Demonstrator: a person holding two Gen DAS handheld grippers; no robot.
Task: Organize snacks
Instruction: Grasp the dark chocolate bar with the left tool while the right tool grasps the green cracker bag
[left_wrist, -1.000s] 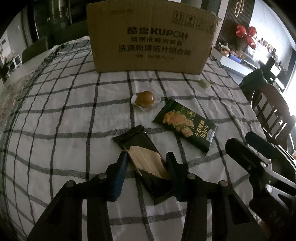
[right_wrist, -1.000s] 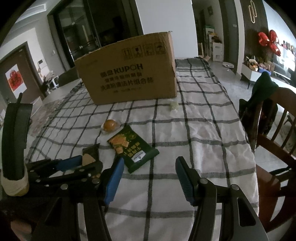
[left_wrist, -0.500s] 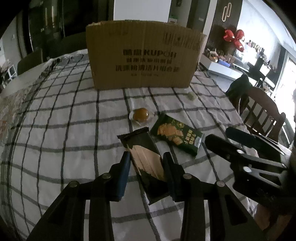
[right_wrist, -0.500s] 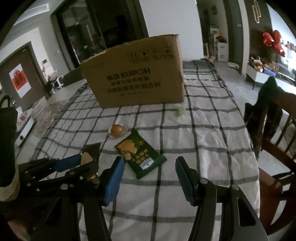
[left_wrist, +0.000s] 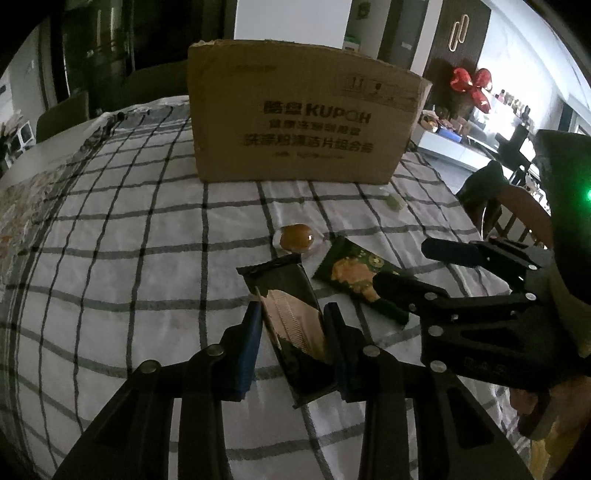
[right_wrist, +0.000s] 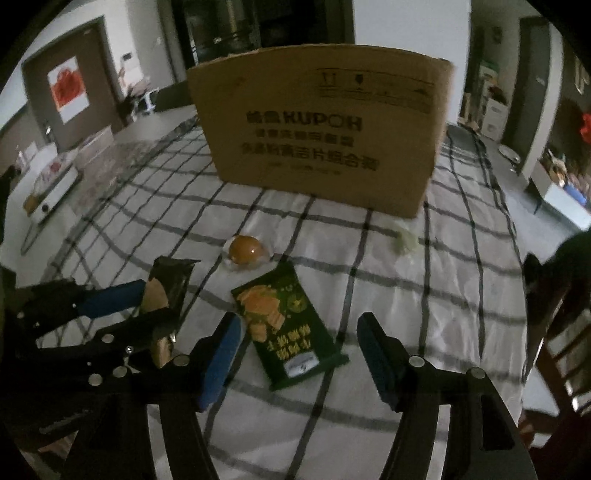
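Black tongs (left_wrist: 291, 325) with blue pads (right_wrist: 221, 350) and silver rivets.

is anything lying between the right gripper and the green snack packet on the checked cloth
Nothing visible. The right gripper has its jaws open over the flat green snack packet, with only black-and-white checked tablecloth around it. The left gripper works off to the side.

Green packet (left_wrist: 360, 284) partly behind right gripper (left_wrist: 399, 266), box print (right_wrist: 314, 142) blurred (unreadable)

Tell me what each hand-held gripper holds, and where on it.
Left hand-held gripper: its jaws have just been closing around the dark wafer packet, at mid-length. Right hand-held gripper: nothing; open over the green snack packet.
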